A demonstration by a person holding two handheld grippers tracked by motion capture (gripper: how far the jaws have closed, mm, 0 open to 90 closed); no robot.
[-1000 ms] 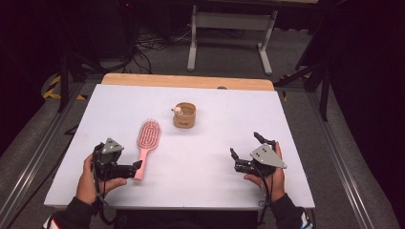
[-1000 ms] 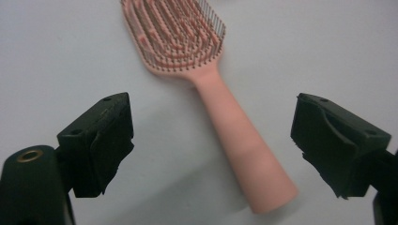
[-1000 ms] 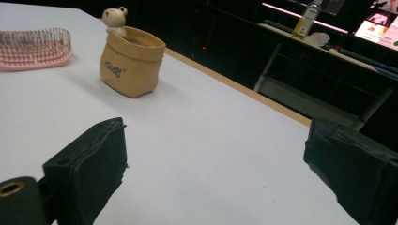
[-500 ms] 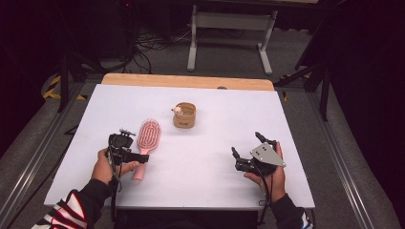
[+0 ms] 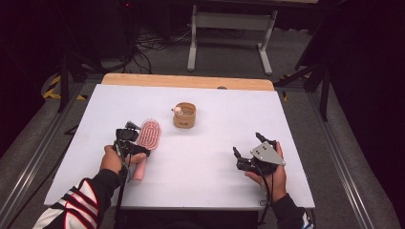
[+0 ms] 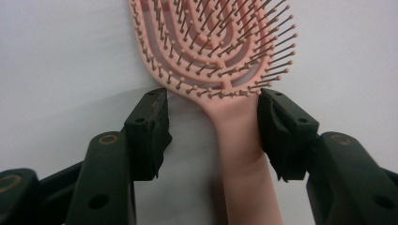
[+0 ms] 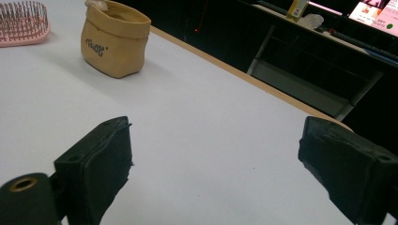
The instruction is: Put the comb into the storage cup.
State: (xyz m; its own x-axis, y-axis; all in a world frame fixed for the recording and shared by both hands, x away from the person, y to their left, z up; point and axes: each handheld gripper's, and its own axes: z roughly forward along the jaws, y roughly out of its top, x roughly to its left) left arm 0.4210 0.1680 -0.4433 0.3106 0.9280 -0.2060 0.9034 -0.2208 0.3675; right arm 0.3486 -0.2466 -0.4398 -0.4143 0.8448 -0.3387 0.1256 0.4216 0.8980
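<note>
White table [image 5: 200, 157], dark room behind. Tan pouch [image 7: 114, 43] carries small dark lettering, unreadable. Pink hairbrush [image 6: 220, 61] lies flat at table's left, long axis near-to-far, bristles up, head away from person. Left gripper [image 6: 213, 122] wide open, jaws straddling brush neck, right jaw touching. Right gripper [image 7: 225, 164] wide open, empty.

Even overhead light on the white table [image 5: 200, 157]; floor and surroundings beyond fall off to near black. Shadows soft, short. High view slightly soft and grainy. Left gripper view: pink hairbrush [image 6: 220, 51] bristles fairly sharp, near jaws blurred. Right gripper view: jaws dim and soft, tan pouch [image 7: 112, 40] clear, background murky.
</note>
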